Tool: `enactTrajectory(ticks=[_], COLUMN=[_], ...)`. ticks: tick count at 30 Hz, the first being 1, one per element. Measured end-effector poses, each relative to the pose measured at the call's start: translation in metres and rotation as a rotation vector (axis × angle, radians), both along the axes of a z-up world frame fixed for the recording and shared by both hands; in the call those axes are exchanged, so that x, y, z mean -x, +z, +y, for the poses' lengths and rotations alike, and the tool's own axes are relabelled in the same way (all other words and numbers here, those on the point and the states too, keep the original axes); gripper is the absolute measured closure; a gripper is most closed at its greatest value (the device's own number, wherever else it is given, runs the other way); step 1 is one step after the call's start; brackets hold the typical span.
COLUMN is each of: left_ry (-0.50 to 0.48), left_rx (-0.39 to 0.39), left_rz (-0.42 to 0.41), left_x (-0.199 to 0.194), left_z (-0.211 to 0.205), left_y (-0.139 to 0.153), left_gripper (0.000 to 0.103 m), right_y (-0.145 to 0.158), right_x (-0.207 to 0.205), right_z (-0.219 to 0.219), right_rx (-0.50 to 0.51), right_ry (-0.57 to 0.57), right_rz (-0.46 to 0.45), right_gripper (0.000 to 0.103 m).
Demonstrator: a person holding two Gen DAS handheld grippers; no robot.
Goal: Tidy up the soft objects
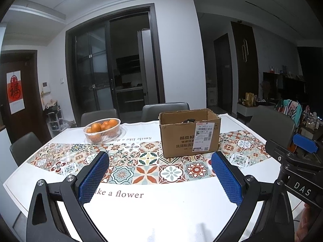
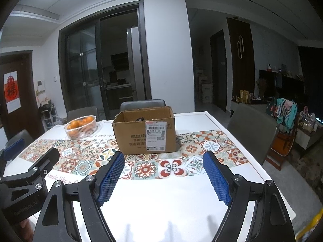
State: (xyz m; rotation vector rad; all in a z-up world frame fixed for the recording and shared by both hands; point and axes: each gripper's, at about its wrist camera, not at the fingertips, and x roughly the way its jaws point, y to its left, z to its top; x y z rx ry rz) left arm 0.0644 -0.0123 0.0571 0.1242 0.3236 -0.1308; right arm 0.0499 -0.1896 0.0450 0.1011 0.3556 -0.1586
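Note:
An open cardboard box (image 1: 189,133) (image 2: 145,133) with a white shipping label stands on the patterned strip of the table. Something dark lies inside it, mostly hidden by the front wall. My left gripper (image 1: 160,157) hovers over the near white part of the table, well short of the box, open with nothing between its blue pads (image 1: 94,179). My right gripper (image 2: 163,157) is likewise open and empty, a little to the right of the left one. The right gripper's body (image 1: 298,161) shows at the edge of the left wrist view.
A white basket of oranges (image 1: 103,130) (image 2: 80,127) sits at the far left of the table (image 1: 161,211). Grey chairs (image 2: 252,129) stand around the table's far and right sides. The right table edge drops to the floor.

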Motion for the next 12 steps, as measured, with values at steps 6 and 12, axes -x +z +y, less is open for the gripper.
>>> enactTrajectory(ticks=[6, 12], left_ry=[-0.001, 0.000], left_rx=[0.003, 0.006], left_rz=[0.010, 0.021], left_x=[-0.0014, -0.0037], left_z=[0.0000, 0.0009], left_y=[-0.0022, -0.0039], left_gripper=[0.000, 0.000], right_y=[-0.0014, -0.0041], right_x=[0.0002, 0.0000], right_z=[-0.0009, -0.0012], right_rx=[-0.001, -0.005], right_ry=[-0.006, -0.007], right_rz=[0.004, 0.014], right_gripper=[0.022, 0.022])
